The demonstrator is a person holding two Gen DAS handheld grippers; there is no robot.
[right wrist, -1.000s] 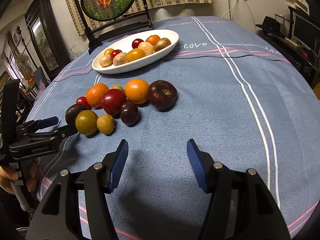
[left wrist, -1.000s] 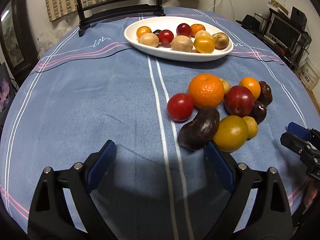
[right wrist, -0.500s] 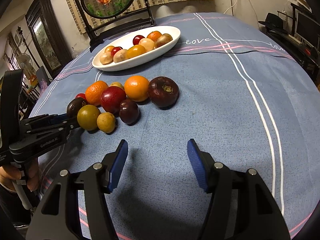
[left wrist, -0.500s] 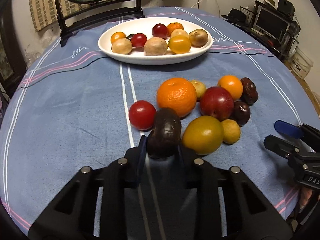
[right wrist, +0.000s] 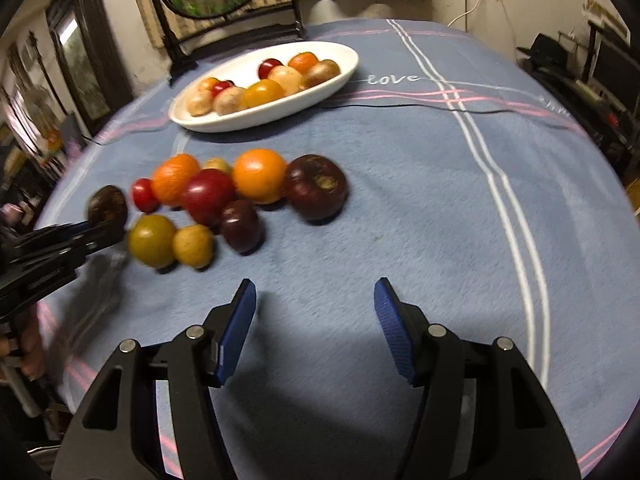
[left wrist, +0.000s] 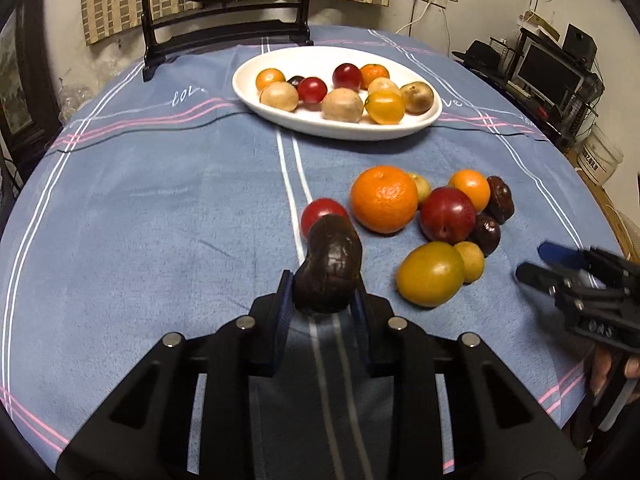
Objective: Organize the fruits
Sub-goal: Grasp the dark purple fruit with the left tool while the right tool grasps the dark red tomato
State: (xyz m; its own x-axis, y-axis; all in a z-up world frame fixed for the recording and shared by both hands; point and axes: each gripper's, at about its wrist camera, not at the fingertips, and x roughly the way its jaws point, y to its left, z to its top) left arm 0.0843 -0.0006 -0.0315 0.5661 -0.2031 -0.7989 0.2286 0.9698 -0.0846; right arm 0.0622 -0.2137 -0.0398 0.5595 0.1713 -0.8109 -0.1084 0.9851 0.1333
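Gripping a wrinkled dark-brown oblong fruit clear of the blue striped tablecloth, left gripper clamped tight, right gripper half-open and empty; pickup done, carry to the white oval plate likely next, needing a gap among its fruits.

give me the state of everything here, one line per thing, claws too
left claw: shut on the dark brown fruit
dark brown fruit: gripped, apparently lifted off the cloth
right claw: open, nothing between its pads
white dish: partly filled with fruit
loose fruit pile: lying on the tablecloth, bunched together
big dark plum: resting on the cloth, stem end facing up
tablecloth: spread flat
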